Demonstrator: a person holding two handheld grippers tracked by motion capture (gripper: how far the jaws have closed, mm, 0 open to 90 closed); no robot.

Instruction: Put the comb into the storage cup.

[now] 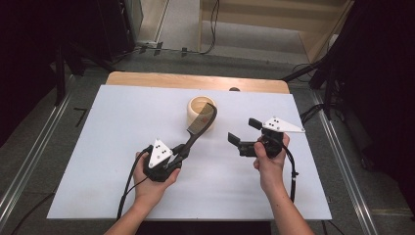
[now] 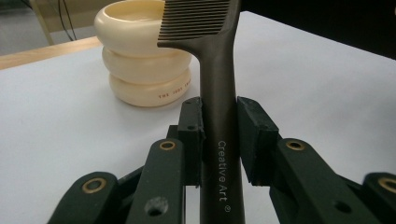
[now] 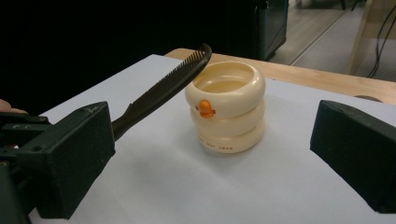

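While the high view shows the cream ringed cup (image 1: 201, 113) only as an open rim at mid-table, the right gripper view reveals an orange duck-bill face (image 3: 204, 108) on its side. The left gripper (image 1: 182, 150), low at near left, clamps a black comb (image 1: 200, 125) by its handle, teeth end raised over the cup. The right gripper (image 1: 243, 132) hovers right of the cup, jaws spread wide, pointing left.
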